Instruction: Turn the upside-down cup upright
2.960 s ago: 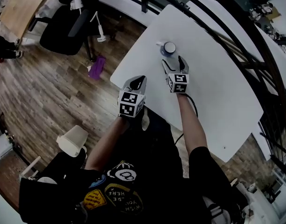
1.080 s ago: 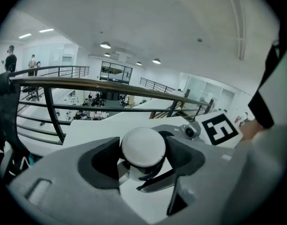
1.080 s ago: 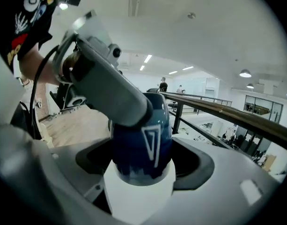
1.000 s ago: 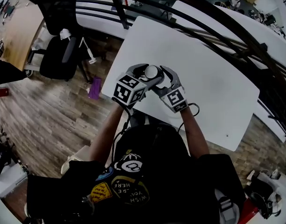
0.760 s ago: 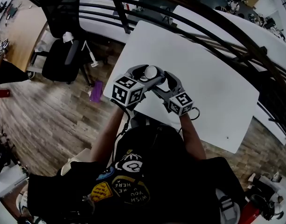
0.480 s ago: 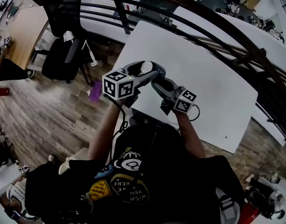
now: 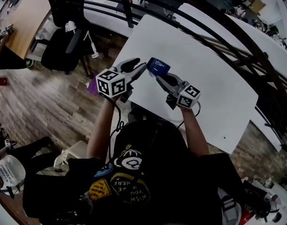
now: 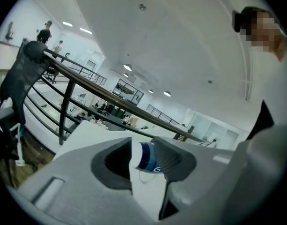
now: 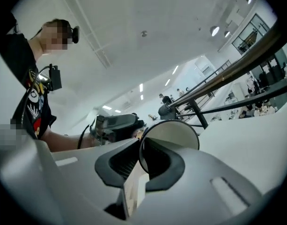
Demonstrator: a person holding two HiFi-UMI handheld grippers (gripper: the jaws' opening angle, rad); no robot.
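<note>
cup: the blue cup (image 7: 157, 67) is hanging in the air above the near left part of the table (image 7: 218, 78), lying roughly on its side, its mouth facing the right claw
right claw: the right claw (image 7: 160, 77) has just been closing and is now pinching the cup's wall at the rim, with one jaw reaching inside the mouth and the other outside
left claw: the left claw (image 7: 141, 67) has just been closing too and is standing about half open; the cup's blue band is showing in the gap at its tips, but I am not seeing the pads pressing on it
slip: one thin pinch at the rim is probably carrying the whole cup, so a quick roll of the wrist could be swinging it loose
crush: squeezing harder could be buckling the wall out of round
fall: the cup is hovering close to the table's near edge, so a drop could be sending it to the floor (image 7: 49, 107)
landing: setting the base down tilted could be tipping it over again
</note>
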